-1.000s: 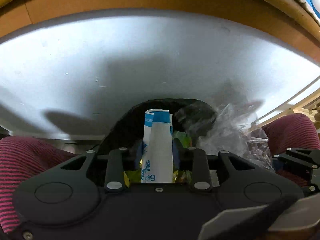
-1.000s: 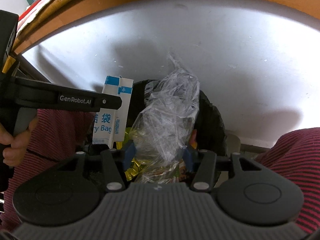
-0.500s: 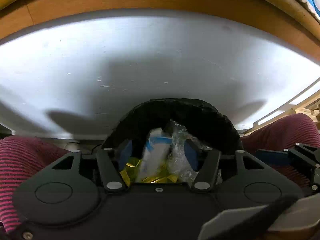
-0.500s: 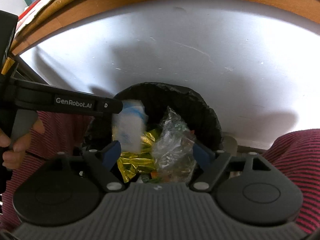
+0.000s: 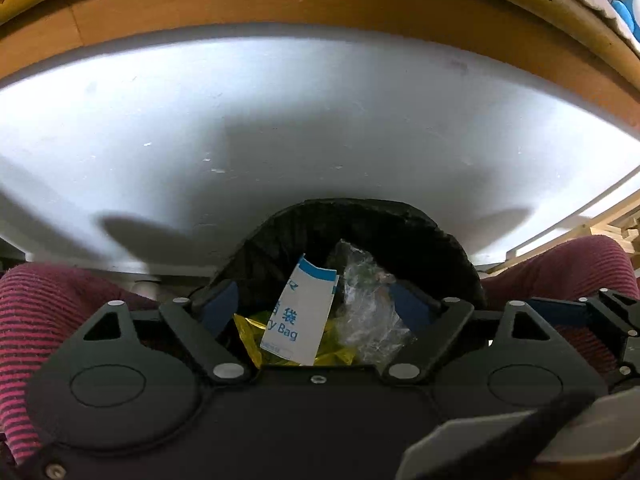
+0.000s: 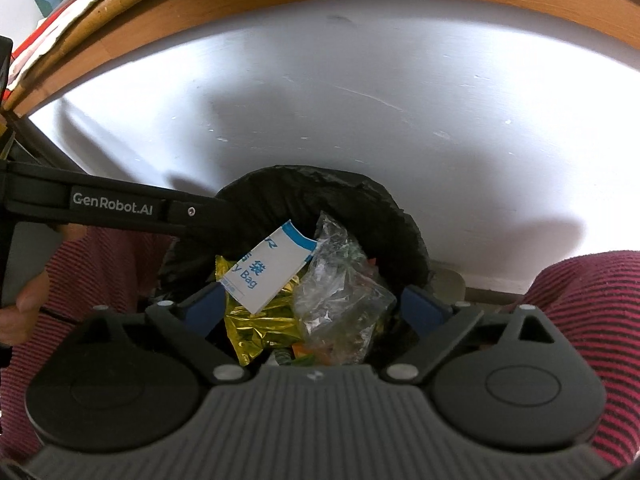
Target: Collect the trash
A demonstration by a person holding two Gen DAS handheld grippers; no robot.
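A white worktop (image 5: 320, 128) is filling the upper frame. Below centre, a round bin lined with black plastic (image 6: 320, 188) is holding a white-and-blue paper packet (image 6: 268, 272), crumpled clear plastic (image 6: 340, 292) and gold foil (image 6: 256, 328). All look light, soft and crushable, best pinched at an edge. Left tool (image 5: 316, 304) and right tool (image 6: 316, 308) are opening, empty. Only the right view is showing a hand (image 6: 24, 312).

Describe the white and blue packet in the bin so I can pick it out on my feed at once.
Find the black-lined trash bin below the white wall. Inside it, the white paper bag lies tilted on the gold foil wrapper, left of the crumpled clear plastic bag. It alone is flat and opaque, with a blue band and blue "Bag" lettering.
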